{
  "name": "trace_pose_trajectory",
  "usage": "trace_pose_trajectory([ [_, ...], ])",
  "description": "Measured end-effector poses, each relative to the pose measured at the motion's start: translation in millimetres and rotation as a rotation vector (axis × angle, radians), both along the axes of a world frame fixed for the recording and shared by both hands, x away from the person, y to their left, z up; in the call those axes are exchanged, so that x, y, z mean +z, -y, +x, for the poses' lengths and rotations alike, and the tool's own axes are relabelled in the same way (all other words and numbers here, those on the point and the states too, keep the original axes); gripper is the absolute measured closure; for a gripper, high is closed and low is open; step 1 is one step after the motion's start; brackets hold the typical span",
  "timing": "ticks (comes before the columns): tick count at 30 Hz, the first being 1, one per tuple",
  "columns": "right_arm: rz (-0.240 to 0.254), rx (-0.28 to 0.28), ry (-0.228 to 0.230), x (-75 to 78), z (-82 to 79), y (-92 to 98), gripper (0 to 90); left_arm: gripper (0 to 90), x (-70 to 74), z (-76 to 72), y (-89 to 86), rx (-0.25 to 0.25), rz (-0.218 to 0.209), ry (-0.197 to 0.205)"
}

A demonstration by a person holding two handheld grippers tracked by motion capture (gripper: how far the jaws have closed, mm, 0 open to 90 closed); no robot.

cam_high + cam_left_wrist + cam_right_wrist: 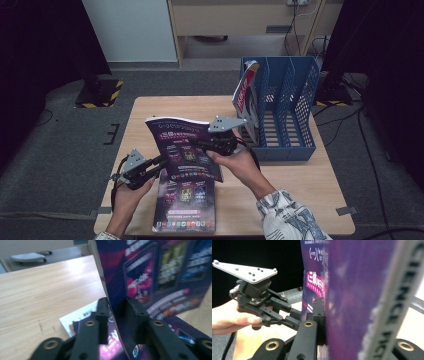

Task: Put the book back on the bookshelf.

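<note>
Two grippers meet on one purple magazine (185, 147), lifted and tilted above the desk's (150, 107) near half; the right gripper (212, 143) is clamped on its right edge, jaws pressed together on the pages; the left gripper (161, 161) sits at its lower left edge with jaws slightly apart, the cover between them, one pad at the paper, the other with a gap; no earlier picture bears on that; a second purple magazine (185, 205) lies flat at the near edge; a blue file rack (285, 107) stands at the far right corner, a red-and-white magazine (245, 92) upright in its left slot.
</note>
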State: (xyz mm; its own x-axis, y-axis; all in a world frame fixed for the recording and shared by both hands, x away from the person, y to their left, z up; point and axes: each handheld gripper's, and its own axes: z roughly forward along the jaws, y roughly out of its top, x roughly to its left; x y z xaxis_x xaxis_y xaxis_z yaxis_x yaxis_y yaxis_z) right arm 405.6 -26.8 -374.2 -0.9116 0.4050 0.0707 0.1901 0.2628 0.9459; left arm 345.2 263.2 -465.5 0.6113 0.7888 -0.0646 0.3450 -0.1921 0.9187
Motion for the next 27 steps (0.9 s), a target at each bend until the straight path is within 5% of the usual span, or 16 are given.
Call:
trace_pose_trajectory([
  [14,0.043,-0.017,0.056,13.1,-3.8,5.8,83.0,56.2,-5.0,1.0,-20.8,0.103,-0.004,-0.033],
  [27,0.061,-0.059,0.071,19.9,2.4,14.0,83.0,52.7,-8.6,1.9,-15.1,0.107,0.053,-0.05],
])
